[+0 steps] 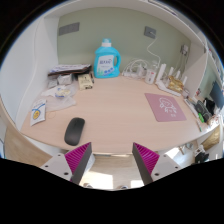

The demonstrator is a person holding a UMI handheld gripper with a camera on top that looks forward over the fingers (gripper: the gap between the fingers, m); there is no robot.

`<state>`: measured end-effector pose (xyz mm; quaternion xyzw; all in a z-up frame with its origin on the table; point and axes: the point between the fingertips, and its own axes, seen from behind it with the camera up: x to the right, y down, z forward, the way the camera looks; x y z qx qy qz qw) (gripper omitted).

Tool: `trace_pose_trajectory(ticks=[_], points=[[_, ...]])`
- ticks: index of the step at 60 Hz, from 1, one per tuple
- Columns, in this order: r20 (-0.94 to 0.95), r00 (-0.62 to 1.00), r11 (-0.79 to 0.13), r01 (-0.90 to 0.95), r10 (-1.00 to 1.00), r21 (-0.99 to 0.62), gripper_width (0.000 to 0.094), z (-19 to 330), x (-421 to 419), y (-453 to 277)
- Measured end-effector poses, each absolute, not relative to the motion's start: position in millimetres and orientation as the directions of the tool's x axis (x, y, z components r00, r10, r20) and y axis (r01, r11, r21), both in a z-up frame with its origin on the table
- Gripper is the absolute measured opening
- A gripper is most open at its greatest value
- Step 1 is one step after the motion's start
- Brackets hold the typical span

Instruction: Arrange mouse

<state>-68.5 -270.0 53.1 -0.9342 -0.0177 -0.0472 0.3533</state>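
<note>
A black computer mouse lies on the light wooden table, just ahead of and slightly left of my left finger. A pink mouse mat lies flat on the table beyond my right finger, well apart from the mouse. My gripper hovers over the table's near edge with its fingers wide apart and nothing between them. The magenta pads face each other across the gap.
A blue detergent bottle stands at the back of the table. Papers and small items lie at the back left, a card at the left edge. White bottles and clutter stand at the back right.
</note>
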Motion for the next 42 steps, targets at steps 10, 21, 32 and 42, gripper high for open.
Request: trace_pose_trajectory(ticks=[10, 21, 32, 42], points=[[0.02, 0.997, -0.744, 0.07, 0.076, -0.664, 0.0845, 30.3, -156.2, -251.5], [0.018, 0.998, -0.722, 0.058, 0.063, -0.69, 0.0848, 5.6, -196.9, -209.2], [0.015, 1.0, -0.729, 0.024, 0.019, -0.684, 0.069, -19.0, -200.1, -185.8], [0.026, 0.998, -0.702, 0.062, 0.062, -0.709, 0.045, -20.7, -206.7, -180.1]])
